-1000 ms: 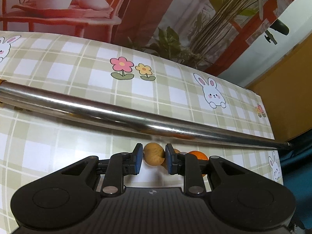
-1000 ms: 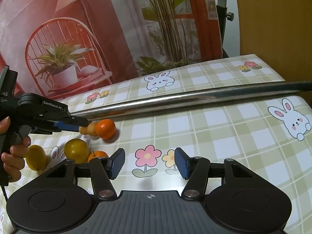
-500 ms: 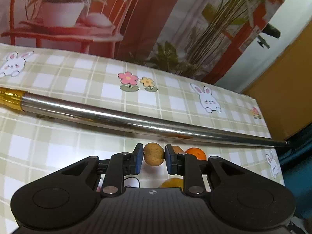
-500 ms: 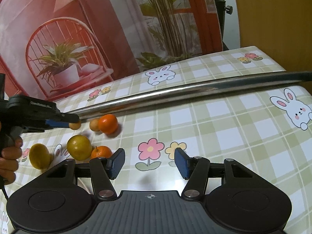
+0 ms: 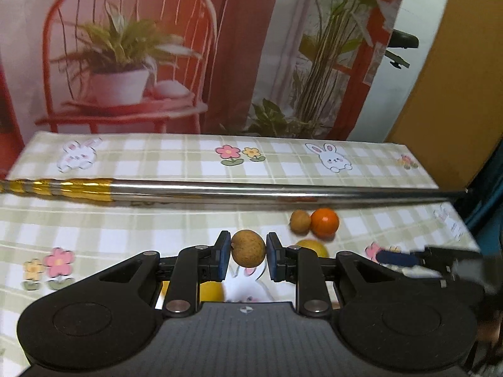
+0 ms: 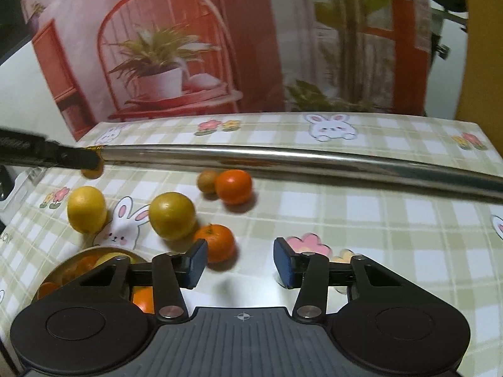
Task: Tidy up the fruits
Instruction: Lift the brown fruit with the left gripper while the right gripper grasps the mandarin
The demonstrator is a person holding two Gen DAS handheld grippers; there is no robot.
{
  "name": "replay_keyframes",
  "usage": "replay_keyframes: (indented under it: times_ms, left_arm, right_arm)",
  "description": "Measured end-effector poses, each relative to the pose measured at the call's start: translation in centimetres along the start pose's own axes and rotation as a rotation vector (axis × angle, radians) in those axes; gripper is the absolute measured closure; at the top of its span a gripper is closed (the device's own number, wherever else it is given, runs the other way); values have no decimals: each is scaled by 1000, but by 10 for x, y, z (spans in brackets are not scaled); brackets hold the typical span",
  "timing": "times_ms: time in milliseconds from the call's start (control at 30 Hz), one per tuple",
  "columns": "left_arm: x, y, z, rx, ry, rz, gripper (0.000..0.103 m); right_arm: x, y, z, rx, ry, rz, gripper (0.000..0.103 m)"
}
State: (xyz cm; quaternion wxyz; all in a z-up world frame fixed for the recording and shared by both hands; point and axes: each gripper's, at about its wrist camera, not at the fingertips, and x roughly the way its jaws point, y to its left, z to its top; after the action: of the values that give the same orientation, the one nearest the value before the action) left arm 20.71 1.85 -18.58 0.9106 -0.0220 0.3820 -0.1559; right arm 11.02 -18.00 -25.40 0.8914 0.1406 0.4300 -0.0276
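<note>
Left wrist view: left claw [image 5: 247,257] around brown fruit [image 5: 248,248].

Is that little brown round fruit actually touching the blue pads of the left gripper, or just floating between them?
Touching. In the left wrist view both blue pads press against the sides of the small brown fruit, which the left gripper holds clear of the tablecloth.

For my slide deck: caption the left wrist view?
Left gripper shut on a small brown fruit, above the checked tablecloth.

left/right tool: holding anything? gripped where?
Left tool holds a small brown fruit, pads on its two opposite sides. Right tool holds nothing; its jaws have just been closing, with nothing between them.
</note>
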Motion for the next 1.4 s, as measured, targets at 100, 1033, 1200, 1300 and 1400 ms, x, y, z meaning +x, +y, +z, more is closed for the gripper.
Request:
replay_keyframes:
  times_ms: [100,1033,1200,1300,1400]
  left_arm:
    - [-14,3,-8,3,-22,16,77]
    - [-49,-1,-53,-19,-70,-3,77]
    - [-57,-4,-59,-23,-74,-4,77]
    - [-64,-5,-62,-31,-76,1,77]
    - [-70,-6,-66,-31,-82,8,77]
  right_arm:
    - [8,4,4,4,11,15,62]
    - [5,14,-1,46,7,41,72]
    - [-19,19,-4,59,-40,52,72]
    - [-35,23,-7,58,-70,60,72]
    - [-48,27,-9,57,-94,69,72]
